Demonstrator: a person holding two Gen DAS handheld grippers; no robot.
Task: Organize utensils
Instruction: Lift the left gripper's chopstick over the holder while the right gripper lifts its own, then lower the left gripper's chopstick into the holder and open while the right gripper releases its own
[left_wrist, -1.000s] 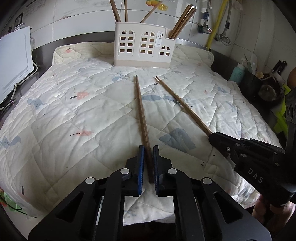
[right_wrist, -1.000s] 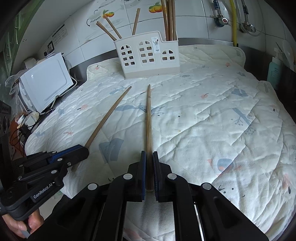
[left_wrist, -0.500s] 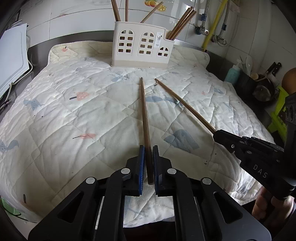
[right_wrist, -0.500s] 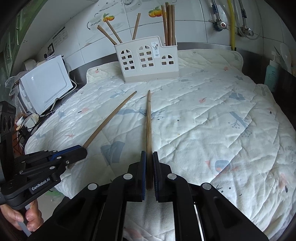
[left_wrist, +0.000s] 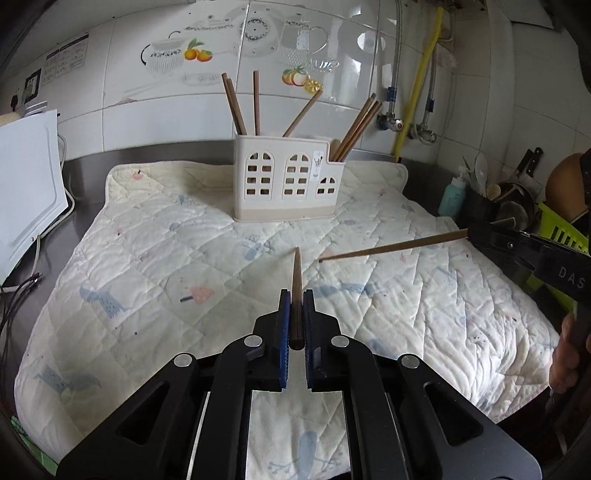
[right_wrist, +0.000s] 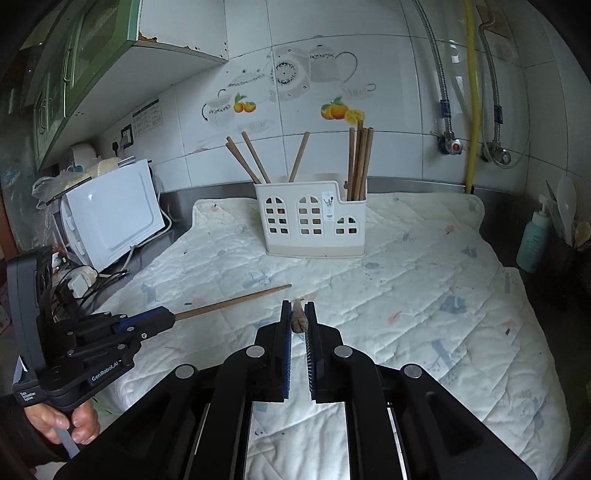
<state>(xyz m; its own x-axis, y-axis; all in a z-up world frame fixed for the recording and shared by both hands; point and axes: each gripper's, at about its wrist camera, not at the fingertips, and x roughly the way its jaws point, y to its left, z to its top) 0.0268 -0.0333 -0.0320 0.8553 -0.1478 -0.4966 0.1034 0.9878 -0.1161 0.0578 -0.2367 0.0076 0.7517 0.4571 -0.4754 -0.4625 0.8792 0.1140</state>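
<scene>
A white house-shaped utensil holder (left_wrist: 287, 178) (right_wrist: 314, 222) stands at the back of a quilted mat and holds several brown chopsticks. My left gripper (left_wrist: 296, 299) is shut on a brown chopstick (left_wrist: 296, 275), lifted off the mat and pointing toward the holder. It also shows in the right wrist view (right_wrist: 168, 318) with its chopstick (right_wrist: 236, 300). My right gripper (right_wrist: 298, 310) is shut on another chopstick (right_wrist: 298, 317), seen almost end-on. It shows in the left wrist view (left_wrist: 471, 233) with its chopstick (left_wrist: 391, 249).
The quilted mat (left_wrist: 155, 258) covers a steel counter. A white appliance (right_wrist: 110, 214) and cables stand at the left. A teal bottle (right_wrist: 532, 240), a utensil pot and a green basket (left_wrist: 557, 232) are at the right. Pipes run down the tiled wall.
Both grippers have lifted their chopsticks off the mat and tilted them up level; the two views now look across at the holder and wall instead of down on the mat.
</scene>
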